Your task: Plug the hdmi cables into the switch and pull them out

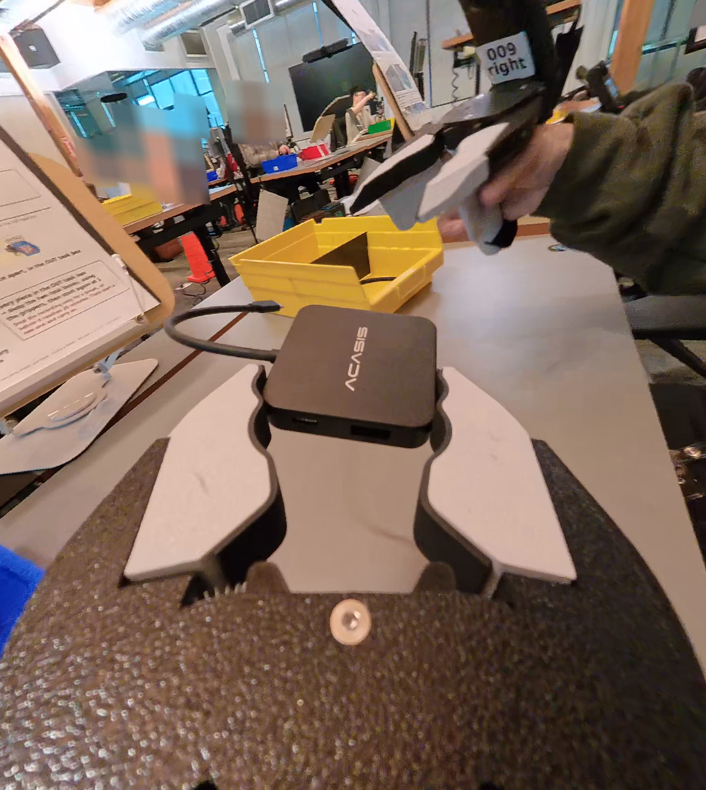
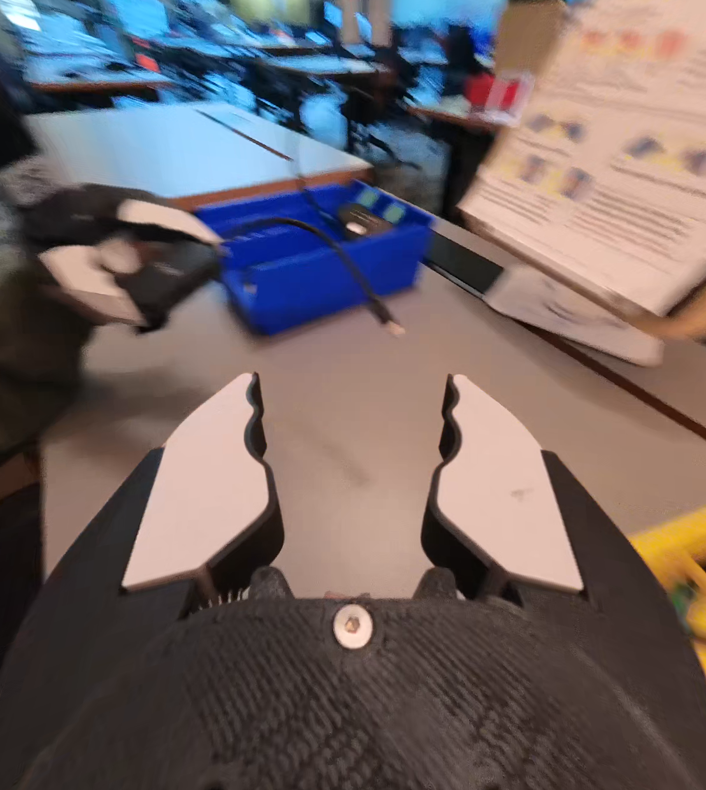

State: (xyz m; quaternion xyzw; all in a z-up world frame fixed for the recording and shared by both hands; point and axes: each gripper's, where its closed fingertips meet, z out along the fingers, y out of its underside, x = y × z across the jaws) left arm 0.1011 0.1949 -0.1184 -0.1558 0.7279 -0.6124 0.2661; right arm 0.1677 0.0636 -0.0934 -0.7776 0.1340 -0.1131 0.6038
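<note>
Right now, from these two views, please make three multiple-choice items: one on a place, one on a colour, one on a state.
1. Where is the switch?
A. in the yellow bin
B. between the left gripper's fingers
C. in the blue bin

2. What colour is the bin beyond the switch in the left wrist view?
A. yellow
B. red
C. green

3. How is the right gripper?
A. shut on a cable
B. shut on the switch
C. open and empty

Answers:
1 B: the left gripper has a finger against each side of the switch.
2 A: its walls are yellow.
3 C: its fingers stand apart, with only bare table between them.
</note>
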